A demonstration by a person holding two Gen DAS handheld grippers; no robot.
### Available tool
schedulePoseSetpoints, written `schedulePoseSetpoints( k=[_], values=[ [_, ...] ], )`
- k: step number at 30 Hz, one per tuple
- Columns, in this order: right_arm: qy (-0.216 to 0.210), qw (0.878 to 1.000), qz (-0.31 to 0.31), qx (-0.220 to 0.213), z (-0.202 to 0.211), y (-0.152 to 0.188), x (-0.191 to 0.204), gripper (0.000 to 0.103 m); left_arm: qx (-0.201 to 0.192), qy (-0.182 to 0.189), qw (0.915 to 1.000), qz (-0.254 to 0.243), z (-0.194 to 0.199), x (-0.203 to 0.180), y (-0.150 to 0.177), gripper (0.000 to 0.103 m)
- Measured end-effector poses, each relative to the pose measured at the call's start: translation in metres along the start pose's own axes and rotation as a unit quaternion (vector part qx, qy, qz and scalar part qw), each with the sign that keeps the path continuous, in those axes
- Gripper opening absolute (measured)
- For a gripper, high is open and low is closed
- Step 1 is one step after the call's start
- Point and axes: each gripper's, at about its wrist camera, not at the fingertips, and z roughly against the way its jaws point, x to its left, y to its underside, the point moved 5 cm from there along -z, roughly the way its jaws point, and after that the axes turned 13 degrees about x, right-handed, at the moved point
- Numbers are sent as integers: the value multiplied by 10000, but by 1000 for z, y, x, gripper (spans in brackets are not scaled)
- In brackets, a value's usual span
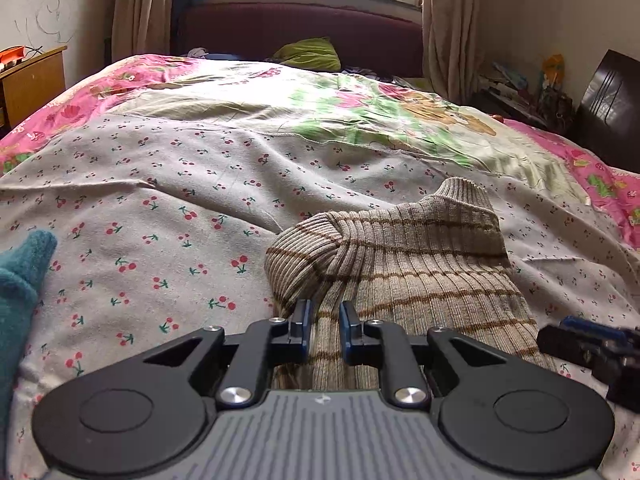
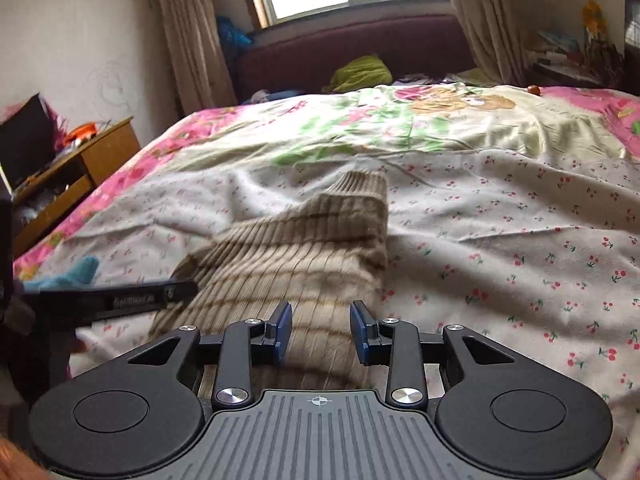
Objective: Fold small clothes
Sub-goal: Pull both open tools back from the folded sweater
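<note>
A beige ribbed sweater with brown stripes (image 1: 404, 264) lies on the cherry-print sheet (image 1: 160, 208), collar end pointing away. It also shows in the right wrist view (image 2: 304, 256). My left gripper (image 1: 325, 320) is open, its fingers low over the sweater's near left part, with cloth between them. My right gripper (image 2: 320, 324) is open over the sweater's near right part, with cloth between its fingers. The right gripper shows at the right edge of the left wrist view (image 1: 592, 340). The left gripper shows at the left of the right wrist view (image 2: 120, 300).
A teal knitted garment (image 1: 20, 280) lies at the left, also in the right wrist view (image 2: 76, 272). A floral quilt (image 1: 320, 96) covers the far bed. A wooden nightstand (image 2: 80, 172) stands left of the bed. A green pillow (image 1: 308, 54) rests by the headboard.
</note>
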Motion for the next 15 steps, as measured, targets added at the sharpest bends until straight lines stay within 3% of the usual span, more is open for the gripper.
schedulePoseSetpoints(
  k=[4, 9, 15],
  values=[
    [264, 9992, 242, 186, -8, 14, 8, 34, 119, -90, 9999, 1, 3, 3, 8, 32],
    [137, 9997, 157, 117, 9, 17, 12, 34, 178, -122, 9997, 80, 14, 8, 19, 40],
    [150, 9989, 140, 416, 8, 46, 16, 34, 284, -116, 9995, 53, 23, 7, 38, 42]
  ],
)
